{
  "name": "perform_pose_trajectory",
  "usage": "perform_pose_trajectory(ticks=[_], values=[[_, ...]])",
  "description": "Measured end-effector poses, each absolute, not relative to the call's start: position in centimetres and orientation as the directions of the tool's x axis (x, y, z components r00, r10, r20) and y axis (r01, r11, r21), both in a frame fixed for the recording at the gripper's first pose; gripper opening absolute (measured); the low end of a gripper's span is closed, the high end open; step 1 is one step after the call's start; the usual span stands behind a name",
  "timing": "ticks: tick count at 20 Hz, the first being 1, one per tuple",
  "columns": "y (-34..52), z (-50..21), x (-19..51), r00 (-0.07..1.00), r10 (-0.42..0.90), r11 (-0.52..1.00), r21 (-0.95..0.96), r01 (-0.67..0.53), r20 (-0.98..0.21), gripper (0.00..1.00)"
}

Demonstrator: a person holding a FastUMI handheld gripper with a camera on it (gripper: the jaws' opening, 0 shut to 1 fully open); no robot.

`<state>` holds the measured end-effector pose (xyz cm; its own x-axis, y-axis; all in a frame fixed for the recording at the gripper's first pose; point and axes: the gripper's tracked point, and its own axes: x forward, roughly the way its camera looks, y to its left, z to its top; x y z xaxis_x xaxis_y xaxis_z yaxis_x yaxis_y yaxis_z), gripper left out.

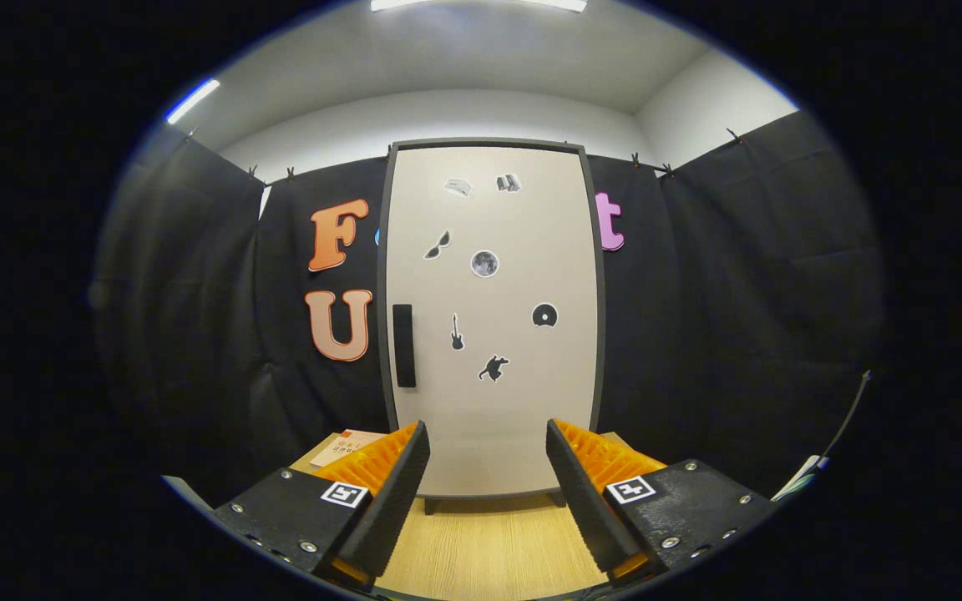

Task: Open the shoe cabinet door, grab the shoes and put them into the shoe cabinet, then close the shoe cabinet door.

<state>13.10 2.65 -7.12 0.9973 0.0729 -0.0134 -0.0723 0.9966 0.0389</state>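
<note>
Shoe cabinet [489, 317] stands dead ahead of my gripper [488, 476], its pale door shut and dotted with small stickers. Its dark handle [403, 345] runs upright near the door's left edge. I hold the fingers spread wide with nothing between them, squared to the door, probably to line up for that handle. No shoes visible to me.

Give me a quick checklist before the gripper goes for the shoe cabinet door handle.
1. Shoe cabinet door shut, ready to open: ok.
2. Handle in sight on the door's left side: ok.
3. Gripper open, nothing between the fingers: ok.
4. Fingers lined up with the handle: not ok, they point at the door's lower middle.
5. Wooden floor ahead free of obstacles: ok.
6. Shoes located: cannot tell.
</note>
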Motion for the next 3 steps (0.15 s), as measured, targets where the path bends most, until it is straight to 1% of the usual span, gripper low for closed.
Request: perform_pose_trajectory(ticks=[3], values=[[2.48,-6.82,12.86,0.997,0.072,0.997,0.036,-0.072,-0.006,0.89]])
